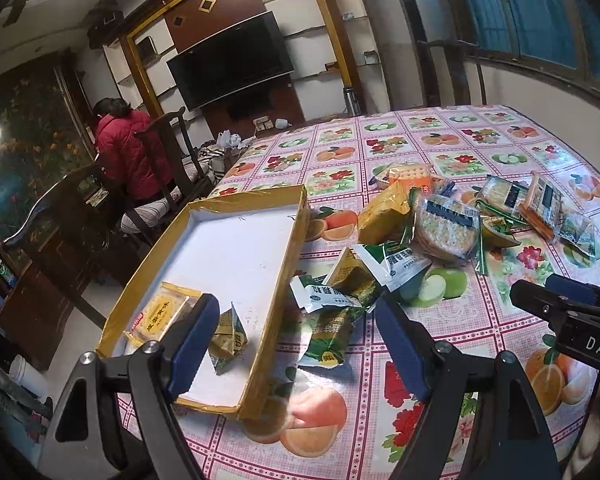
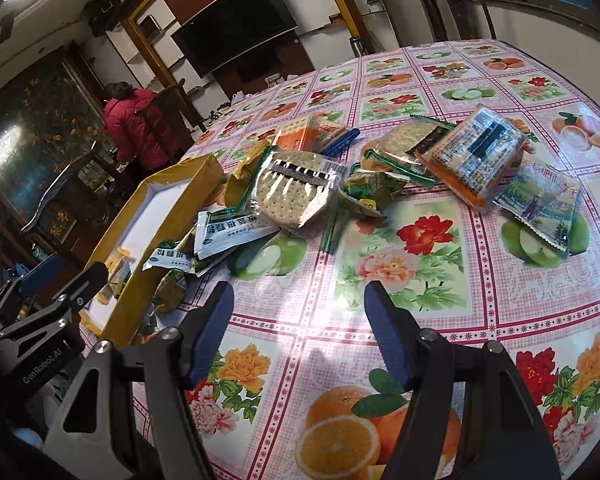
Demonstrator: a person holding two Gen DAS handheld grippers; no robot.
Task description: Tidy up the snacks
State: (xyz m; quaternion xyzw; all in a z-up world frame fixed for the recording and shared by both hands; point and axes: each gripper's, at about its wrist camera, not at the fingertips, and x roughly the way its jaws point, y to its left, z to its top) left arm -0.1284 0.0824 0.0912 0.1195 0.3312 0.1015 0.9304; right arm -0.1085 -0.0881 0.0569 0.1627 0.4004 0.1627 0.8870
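Observation:
A shallow yellow-rimmed tray [image 1: 288, 248] with a white floor sits at the table's left edge. Inside it lie a yellow cracker pack [image 1: 160, 314] and a small green-gold packet [image 1: 230, 338]. My left gripper [image 1: 296, 336] is open above the tray's near right wall, with green sachets [image 1: 328, 300] lying on the cloth below it. Loose snacks are piled mid-table: a round cracker pack [image 2: 296, 192], white-green sachets [image 2: 228, 236], an orange-edged cracker pack [image 2: 476, 156] and a picture-printed packet [image 2: 540, 204]. My right gripper [image 2: 298, 316] is open over bare cloth, short of the pile.
A fruit-and-flower tablecloth [image 2: 400, 260] covers the table. Beyond the far left of the table a person in a red jacket [image 1: 128, 152] sits on a dark wooden chair [image 1: 176, 148]. A television [image 1: 232, 64] hangs on the far wall.

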